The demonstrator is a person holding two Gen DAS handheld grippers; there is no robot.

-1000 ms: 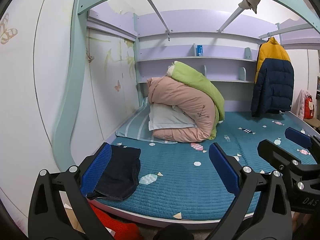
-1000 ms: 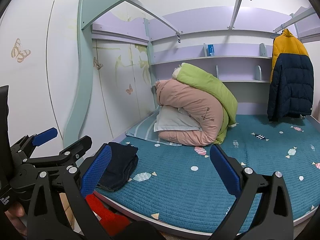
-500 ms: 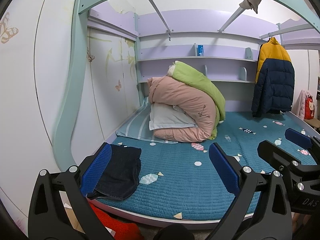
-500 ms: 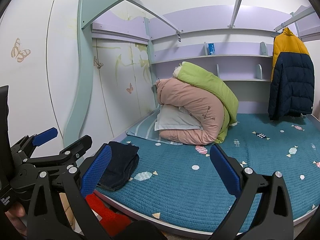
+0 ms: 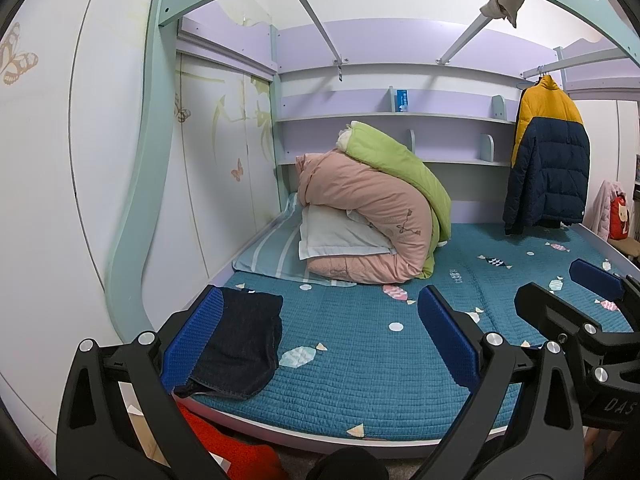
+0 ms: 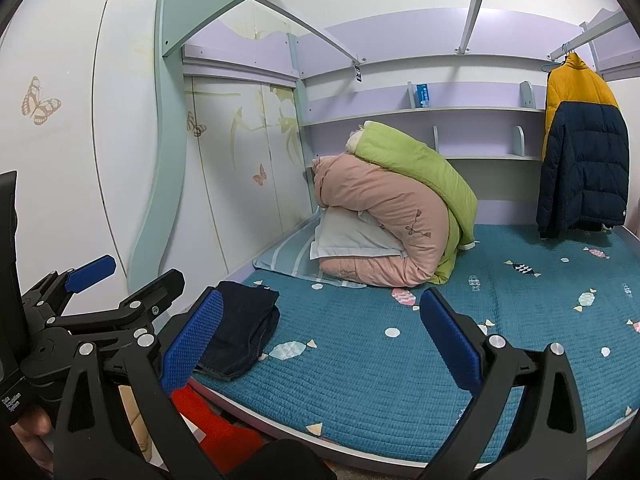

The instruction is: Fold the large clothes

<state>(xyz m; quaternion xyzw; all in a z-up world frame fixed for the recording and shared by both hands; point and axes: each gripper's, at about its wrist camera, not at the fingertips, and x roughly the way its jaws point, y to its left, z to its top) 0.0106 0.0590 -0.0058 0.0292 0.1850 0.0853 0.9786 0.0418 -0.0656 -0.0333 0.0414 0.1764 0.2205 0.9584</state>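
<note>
A dark navy folded garment (image 5: 240, 344) lies at the front left corner of the teal quilted bed (image 5: 360, 384); in the right wrist view the same garment (image 6: 240, 332) sits on the bed (image 6: 360, 380). A red cloth (image 5: 236, 452) (image 6: 208, 428) lies below the bed's front edge. My left gripper (image 5: 320, 340) hangs open in front of the bed, its left pad level with the dark garment, holding nothing. My right gripper (image 6: 320, 340) is open and empty too. Each gripper shows in the other's view: right gripper (image 5: 572, 292), left gripper (image 6: 128, 280).
A rolled pink and green duvet (image 5: 372, 232) with a white pillow fills the bed's back left. A yellow and navy puffer jacket (image 5: 548, 168) hangs at the back right. The mint bed frame post (image 5: 132, 240) and white wardrobe stand at the left. Shelves line the back wall.
Both grippers stay open and almost still; the views shift only very slightly. The garments have not moved.
</note>
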